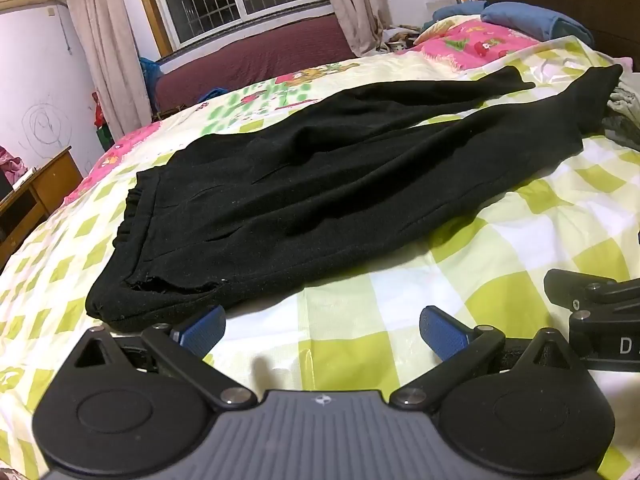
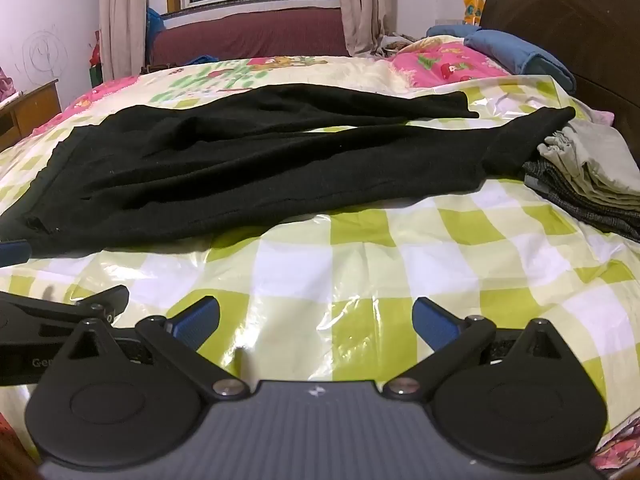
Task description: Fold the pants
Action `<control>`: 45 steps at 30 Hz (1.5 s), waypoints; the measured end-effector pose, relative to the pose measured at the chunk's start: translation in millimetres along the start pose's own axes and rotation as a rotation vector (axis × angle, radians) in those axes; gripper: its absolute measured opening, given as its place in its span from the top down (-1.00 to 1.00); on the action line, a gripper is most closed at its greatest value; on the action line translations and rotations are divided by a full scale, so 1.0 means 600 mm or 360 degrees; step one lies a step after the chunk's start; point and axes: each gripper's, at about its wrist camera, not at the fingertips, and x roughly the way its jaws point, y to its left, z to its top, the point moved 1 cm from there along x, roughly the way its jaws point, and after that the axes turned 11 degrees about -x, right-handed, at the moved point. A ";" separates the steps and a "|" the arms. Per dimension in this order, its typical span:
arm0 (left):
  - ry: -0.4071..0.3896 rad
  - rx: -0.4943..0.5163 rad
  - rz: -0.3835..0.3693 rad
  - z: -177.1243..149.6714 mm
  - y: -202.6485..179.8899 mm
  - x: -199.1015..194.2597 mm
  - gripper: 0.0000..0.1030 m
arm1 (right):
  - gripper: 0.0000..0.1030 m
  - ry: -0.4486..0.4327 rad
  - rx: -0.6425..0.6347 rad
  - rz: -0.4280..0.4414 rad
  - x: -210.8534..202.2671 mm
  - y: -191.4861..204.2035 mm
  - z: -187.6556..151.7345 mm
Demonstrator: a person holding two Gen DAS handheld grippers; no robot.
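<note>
Black pants [image 1: 320, 176] lie spread flat on the bed, waistband at the left, both legs running to the far right. The same pants [image 2: 248, 168] fill the middle of the right wrist view. My left gripper [image 1: 322, 332] stands open just in front of the waistband's near corner, its left blue pad [image 1: 202, 330] close to the cloth. My right gripper [image 2: 316, 322] is open over bare bedcover, in front of the pants' near leg, nothing between its fingers. The right gripper's body [image 1: 596, 312] shows at the left wrist view's right edge.
The bed has a green, white and yellow checked cover [image 2: 360, 248] under clear plastic. Folded grey and dark clothes [image 2: 592, 176] are stacked at the right by the pant cuffs. Blue bedding [image 2: 516, 56] and a dark headboard [image 2: 568, 24] lie beyond. A wooden desk [image 1: 36, 196] stands at the left.
</note>
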 end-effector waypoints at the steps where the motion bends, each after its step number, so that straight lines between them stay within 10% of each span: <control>1: -0.0001 0.0000 0.0000 0.000 0.000 0.000 -1.00 | -0.97 0.0000 -0.0001 0.0000 0.000 0.000 0.001; 11: -0.0016 -0.0005 -0.0006 0.006 0.007 -0.002 -1.00 | -0.97 -0.0016 -0.0006 0.0009 0.001 -0.004 -0.003; 20: -0.0143 -0.0045 0.0148 0.036 0.091 0.007 -1.00 | -0.97 -0.0329 -0.0393 -0.0020 0.006 0.056 0.047; 30: -0.0025 -0.0244 0.0300 0.030 0.251 0.070 -1.00 | -0.86 -0.0377 -0.0721 0.0332 0.040 0.204 0.098; 38: 0.0099 -0.0387 0.0150 0.024 0.279 0.107 -1.00 | -0.28 -0.0293 -0.1015 0.0450 0.081 0.297 0.088; 40: 0.0118 -0.0432 0.0092 0.028 0.283 0.113 -0.86 | 0.19 -0.0254 -0.1047 0.0495 0.087 0.306 0.088; 45: 0.0072 -0.0493 0.0066 0.028 0.309 0.095 -0.16 | 0.63 -0.0192 -0.1123 0.0513 0.088 0.335 0.089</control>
